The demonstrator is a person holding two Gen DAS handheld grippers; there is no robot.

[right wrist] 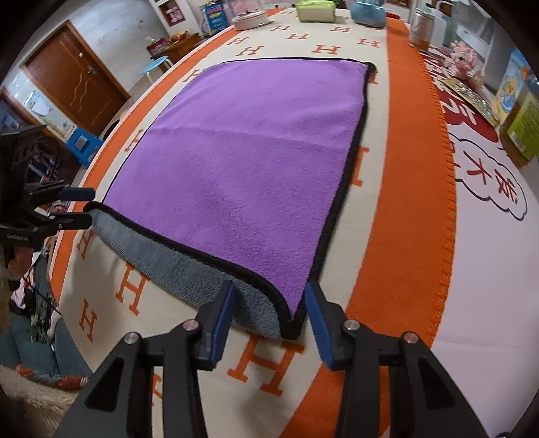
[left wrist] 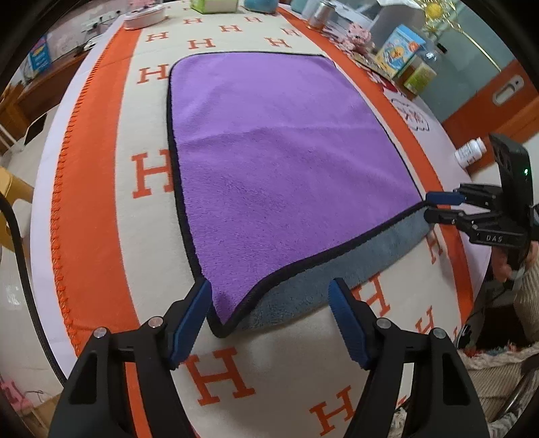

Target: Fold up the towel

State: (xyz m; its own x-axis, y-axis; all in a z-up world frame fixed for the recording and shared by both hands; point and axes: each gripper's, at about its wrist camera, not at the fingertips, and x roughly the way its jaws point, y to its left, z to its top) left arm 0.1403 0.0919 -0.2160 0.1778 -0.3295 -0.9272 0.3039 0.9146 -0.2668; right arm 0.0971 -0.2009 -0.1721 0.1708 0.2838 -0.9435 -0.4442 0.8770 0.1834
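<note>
A purple towel (left wrist: 276, 148) with black trim and a grey underside lies flat on the H-patterned table cover; it also shows in the right wrist view (right wrist: 242, 161). Its near edge is lifted a little, showing grey. My left gripper (left wrist: 269, 320) is open, its blue pads either side of the near left corner (left wrist: 219, 323). My right gripper (right wrist: 269, 320) is open around the near right corner (right wrist: 289, 323). In the left wrist view the right gripper (left wrist: 429, 207) sits at the towel's right corner. In the right wrist view the left gripper (right wrist: 81, 205) sits at its left corner.
The cream and orange table cover (left wrist: 209, 380) spans the table. At the far end stand a white dish (right wrist: 251, 18), a green box (right wrist: 316, 10), a blue object (right wrist: 369, 13) and a metal can (right wrist: 421, 28). Boxes (left wrist: 401, 50) and a white bottle (left wrist: 470, 151) line the right side.
</note>
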